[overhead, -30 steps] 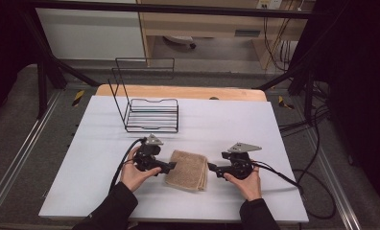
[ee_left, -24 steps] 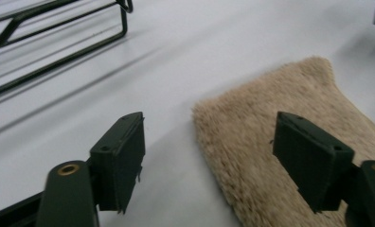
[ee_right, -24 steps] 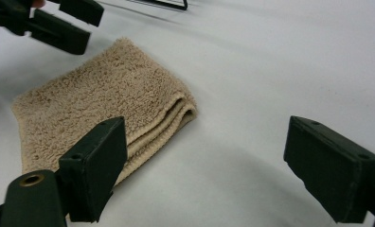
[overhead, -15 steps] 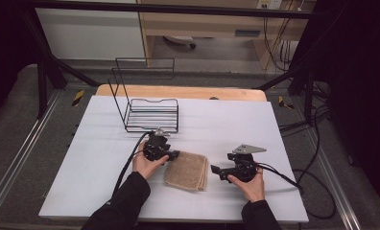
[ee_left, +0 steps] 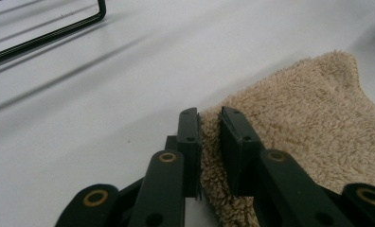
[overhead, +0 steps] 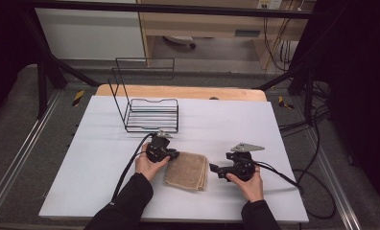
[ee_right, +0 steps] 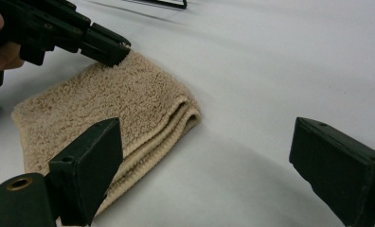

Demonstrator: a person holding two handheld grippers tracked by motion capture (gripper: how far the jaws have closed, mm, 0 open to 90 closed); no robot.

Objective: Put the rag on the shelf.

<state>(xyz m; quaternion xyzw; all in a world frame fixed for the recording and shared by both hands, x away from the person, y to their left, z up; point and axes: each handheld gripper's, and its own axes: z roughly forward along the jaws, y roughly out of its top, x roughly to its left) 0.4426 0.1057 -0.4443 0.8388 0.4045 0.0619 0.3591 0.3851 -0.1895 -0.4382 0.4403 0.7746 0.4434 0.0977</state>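
- While your left claw (ee_left: 209, 137) pinches the towel (ee_left: 313, 123) at its far-left corner, jaws just closing w/ the terry edge squeezed between them, the towel lies folded on the tabletop (overhead: 226, 120), between your two hands.
- In the high view, left claw (overhead: 174, 155) sits at the towel's (overhead: 187, 170) top-left corner; left hand (overhead: 149, 165) just beside the cloth.
- Your right claw (ee_right: 200, 165) stands wide open, nothing between the jaws; it rests just right of the towel (ee_right: 105, 99), folded edge near its left jaw, not touching.
- In the high view, right claw (overhead: 213, 168) points at the towel; right hand (overhead: 248, 184) low on the tabletop.
- Wire rack (overhead: 149, 112) stands behind the towel, well apart.
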